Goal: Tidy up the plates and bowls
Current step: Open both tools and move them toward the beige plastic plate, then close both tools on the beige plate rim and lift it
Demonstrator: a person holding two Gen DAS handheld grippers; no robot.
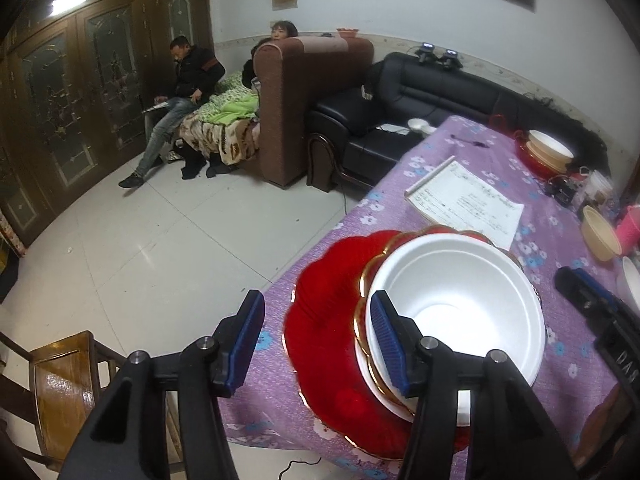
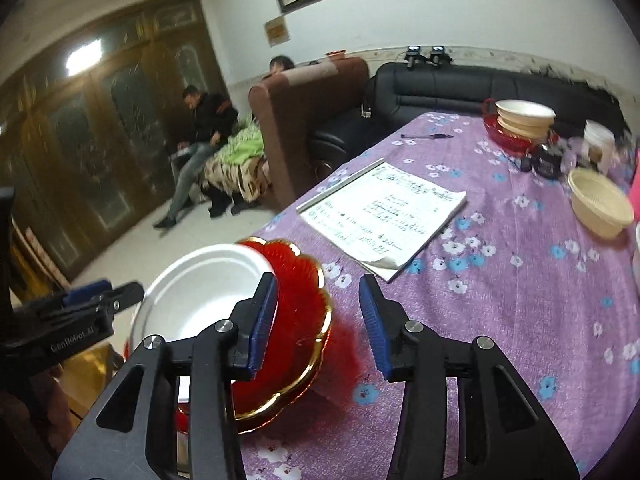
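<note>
A white bowl (image 1: 456,304) sits in a gold-rimmed red bowl (image 1: 362,280) on a red scalloped plate (image 1: 324,320) at the near left corner of the purple table (image 1: 560,340). My left gripper (image 1: 316,344) is open; its right finger stands at the white bowl's near rim, its left finger over the table edge. My right gripper (image 2: 318,320) is open over the stack's right side, above the red bowl (image 2: 296,320) and white bowl (image 2: 200,292). A cream bowl (image 2: 600,204) lies at the right. Cream bowls in a red dish (image 2: 520,124) stand far back.
A notepad (image 2: 384,212) lies mid-table with a pen (image 2: 428,136) beyond it. Cups and small clutter (image 2: 568,152) crowd the far right. A wooden chair (image 1: 60,392) stands left of the table corner. Sofas and two seated people are across the room.
</note>
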